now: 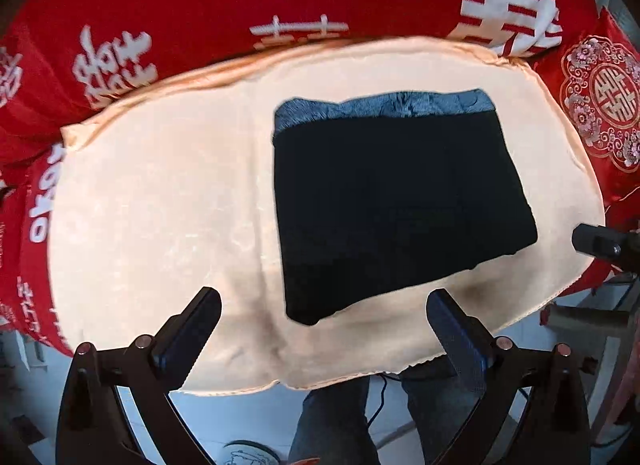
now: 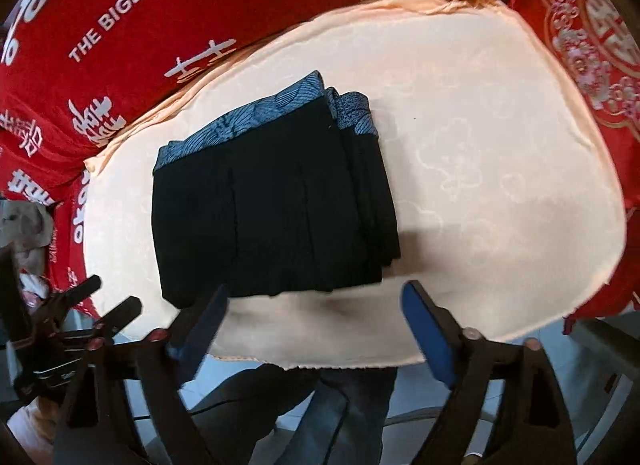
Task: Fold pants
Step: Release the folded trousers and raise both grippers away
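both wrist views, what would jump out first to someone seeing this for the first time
First, the black folded pants with a blue patterned waistband, lying in a neat block on the cream cloth. Around that cloth, the bright red bedding with white lettering fills the far side. Near the bottom of each view, the left gripper and right gripper stand open with nothing between their fingers.

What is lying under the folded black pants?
The folded black pants rest on a cream cloth, which itself lies over a red printed bedspread. The cloth directly beneath the pants is covered, so anything there cannot be seen.
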